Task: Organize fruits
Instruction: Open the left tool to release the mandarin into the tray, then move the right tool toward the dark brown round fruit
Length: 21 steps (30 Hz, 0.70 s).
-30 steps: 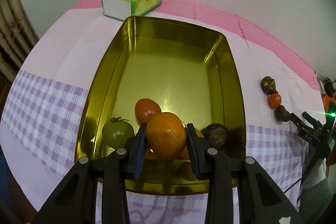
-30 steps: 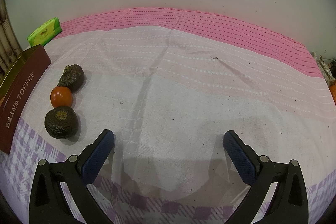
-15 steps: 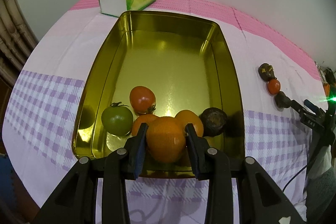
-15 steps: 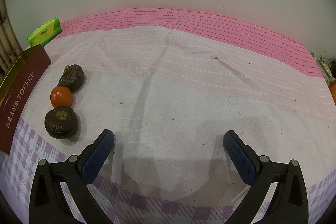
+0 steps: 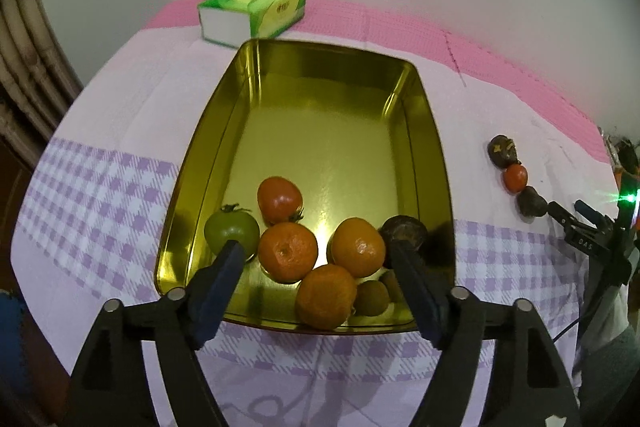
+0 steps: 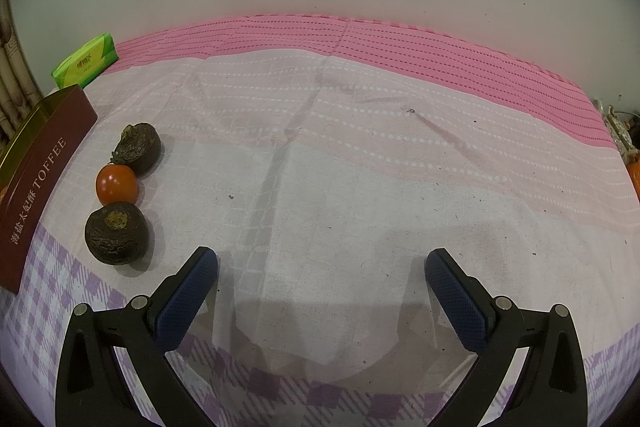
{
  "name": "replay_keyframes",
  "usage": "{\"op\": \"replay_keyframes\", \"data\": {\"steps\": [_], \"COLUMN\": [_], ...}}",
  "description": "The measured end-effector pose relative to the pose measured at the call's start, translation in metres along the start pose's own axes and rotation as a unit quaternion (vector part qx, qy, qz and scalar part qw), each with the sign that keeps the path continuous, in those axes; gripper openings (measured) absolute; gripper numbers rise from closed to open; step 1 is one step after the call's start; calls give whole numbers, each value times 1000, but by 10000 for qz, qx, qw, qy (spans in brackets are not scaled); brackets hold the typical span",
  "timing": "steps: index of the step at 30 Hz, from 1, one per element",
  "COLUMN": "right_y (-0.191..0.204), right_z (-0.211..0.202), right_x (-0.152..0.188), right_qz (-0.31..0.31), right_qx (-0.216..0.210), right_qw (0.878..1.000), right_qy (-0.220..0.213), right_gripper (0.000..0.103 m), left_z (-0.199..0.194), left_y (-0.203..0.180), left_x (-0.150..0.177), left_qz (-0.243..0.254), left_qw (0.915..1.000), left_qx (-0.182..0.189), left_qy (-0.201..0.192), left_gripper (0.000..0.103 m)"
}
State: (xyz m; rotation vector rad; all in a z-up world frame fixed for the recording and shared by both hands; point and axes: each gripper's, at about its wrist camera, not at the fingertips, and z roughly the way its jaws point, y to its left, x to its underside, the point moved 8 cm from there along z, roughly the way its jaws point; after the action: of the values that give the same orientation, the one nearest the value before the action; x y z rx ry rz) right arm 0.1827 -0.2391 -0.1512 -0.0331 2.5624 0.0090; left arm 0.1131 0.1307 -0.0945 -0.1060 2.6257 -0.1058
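A gold tin (image 5: 436, 155) holds three oranges (image 5: 326, 295), a red tomato (image 5: 279, 199), a green tomato (image 5: 230, 233), a dark fruit (image 5: 404, 233) and a kiwi (image 5: 371, 297). My left gripper (image 5: 316, 263) is open and empty above the tin's near end. On the cloth lie a dark fruit (image 6: 138, 147), a small red tomato (image 6: 117, 184) and another dark fruit (image 6: 117, 233); they also show in the left wrist view (image 5: 515, 178). My right gripper (image 6: 320, 267) is open and empty, to the right of these fruits.
A green tissue box (image 5: 254, 13) stands behind the tin, also in the right wrist view (image 6: 85, 65). The tin's brown side reads TOFFEE (image 6: 44, 171). The right gripper's body (image 5: 596, 243) shows at the left wrist view's right edge.
My left gripper opened and let go of the orange, which now lies at the tin's near end. The right gripper has not moved.
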Motion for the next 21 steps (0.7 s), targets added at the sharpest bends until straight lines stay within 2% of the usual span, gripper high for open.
{"op": "replay_keyframes", "data": {"steps": [3, 7, 12, 21], "right_y": [0, 0, 0, 0], "right_z": [0, 0, 0, 0], "right_x": [0, 0, 0, 0], "right_qz": [0, 0, 0, 0], "right_qx": [-4, -5, -7, -10], "right_qw": [10000, 10000, 10000, 10000], "right_qy": [-1, -1, -2, -4], "right_gripper": [103, 103, 103, 103], "left_z": [-5, -9, -16, -27], "left_y": [-3, -7, -11, 3], "left_x": [-2, -2, -3, -4], "left_qz": [68, 123, 132, -102], "left_qw": [10000, 9999, 9995, 9996], "left_qx": [17, 97, 233, 137], "left_qy": [-64, -66, -144, -208], "left_gripper": [82, 93, 99, 102]}}
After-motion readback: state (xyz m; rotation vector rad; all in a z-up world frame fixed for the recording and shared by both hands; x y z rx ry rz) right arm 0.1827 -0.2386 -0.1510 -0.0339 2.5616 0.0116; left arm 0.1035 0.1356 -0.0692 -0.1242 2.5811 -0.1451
